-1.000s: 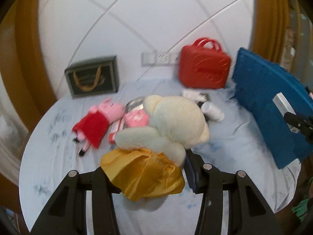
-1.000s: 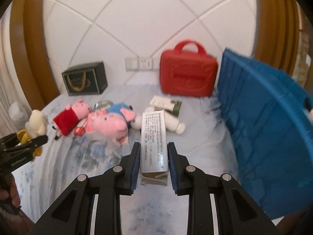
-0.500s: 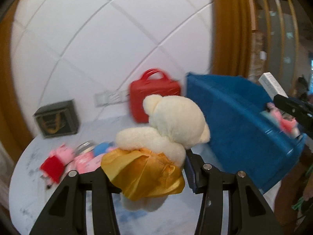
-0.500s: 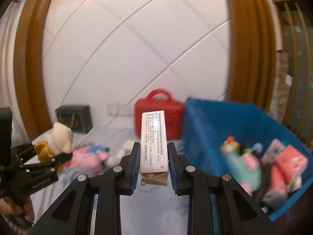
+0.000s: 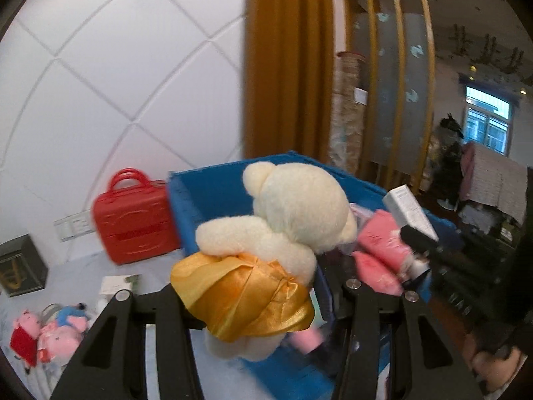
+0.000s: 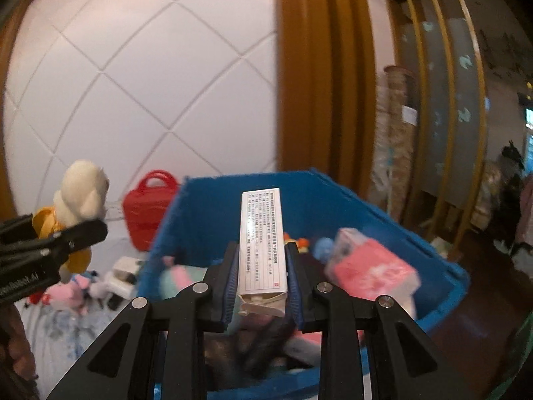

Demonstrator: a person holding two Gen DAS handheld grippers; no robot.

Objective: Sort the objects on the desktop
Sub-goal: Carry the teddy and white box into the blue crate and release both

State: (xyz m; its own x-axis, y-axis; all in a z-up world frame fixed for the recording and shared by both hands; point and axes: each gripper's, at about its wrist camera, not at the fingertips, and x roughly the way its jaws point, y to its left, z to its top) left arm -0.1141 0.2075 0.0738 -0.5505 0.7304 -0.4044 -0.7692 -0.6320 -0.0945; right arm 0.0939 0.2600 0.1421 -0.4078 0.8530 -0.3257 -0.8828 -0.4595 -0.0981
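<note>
- The left gripper (image 5: pixel 253 295) clamps a cream teddy bear (image 5: pixel 293 213) in a gold dress, held over the blue bin (image 5: pixel 213 193).
- Right gripper (image 5: pixel 423 243) grips a white box (image 5: pixel 409 211).
- Red case (image 5: pixel 133 220) stands behind; pig plushes (image 5: pixel 50 333) lie on the table.

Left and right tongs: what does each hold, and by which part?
Left tongs: cream plush bear, by its yellow-dressed body. Right tongs: white printed box, by its lower sides.

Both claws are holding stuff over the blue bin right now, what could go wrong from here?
The left claw grips the plush bear only by its slippery yellow skirt, so it might slip out early. The blue bin already looks crowded; the white box in the right claw may land on top and tumble out. Both claws are close and might bump.
</note>
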